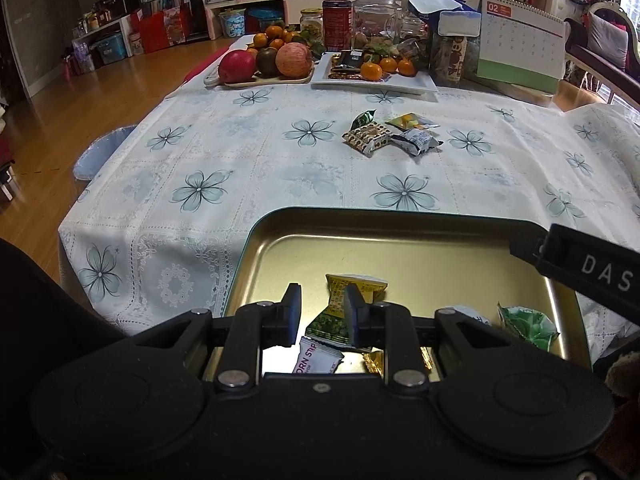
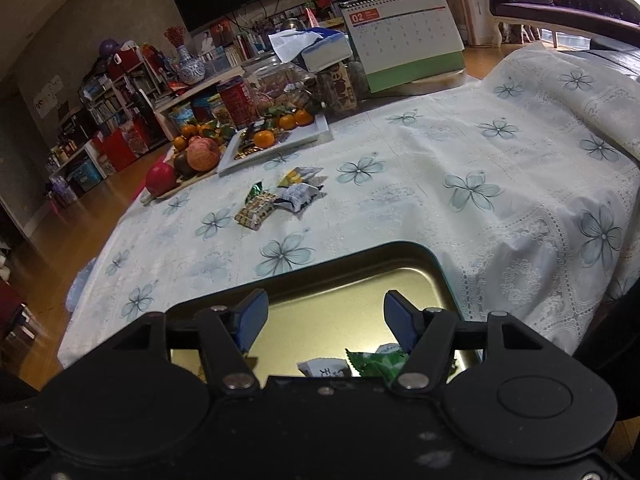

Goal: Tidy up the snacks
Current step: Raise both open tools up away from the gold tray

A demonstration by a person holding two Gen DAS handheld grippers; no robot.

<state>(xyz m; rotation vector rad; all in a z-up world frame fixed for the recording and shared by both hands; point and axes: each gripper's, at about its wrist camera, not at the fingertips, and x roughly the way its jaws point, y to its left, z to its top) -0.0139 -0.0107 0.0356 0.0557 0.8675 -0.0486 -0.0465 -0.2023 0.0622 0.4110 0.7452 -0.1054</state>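
Note:
An open gold tin (image 1: 400,216) (image 2: 360,252) sits at the near edge of the flowered tablecloth. My left gripper (image 1: 324,308) hangs over its left half, jaws narrowly apart. A yellow-green snack packet (image 1: 336,312) lies in the tin between the fingers, and the left pad stands clear of it. A white packet (image 1: 316,358) and a gold one (image 1: 374,362) lie below. My right gripper (image 2: 326,320) stands open over the tin's right half, above a green packet (image 2: 376,364) (image 1: 528,324) and a white one (image 2: 320,368). Several loose snack packets (image 1: 390,134) (image 2: 280,196) lie mid-table.
At the far end stand a fruit tray (image 1: 264,60), a white plate of oranges (image 1: 372,74), jars (image 1: 376,20) and a desk calendar (image 1: 520,44). The table's left edge drops to a wooden floor with a blue stool (image 1: 100,152).

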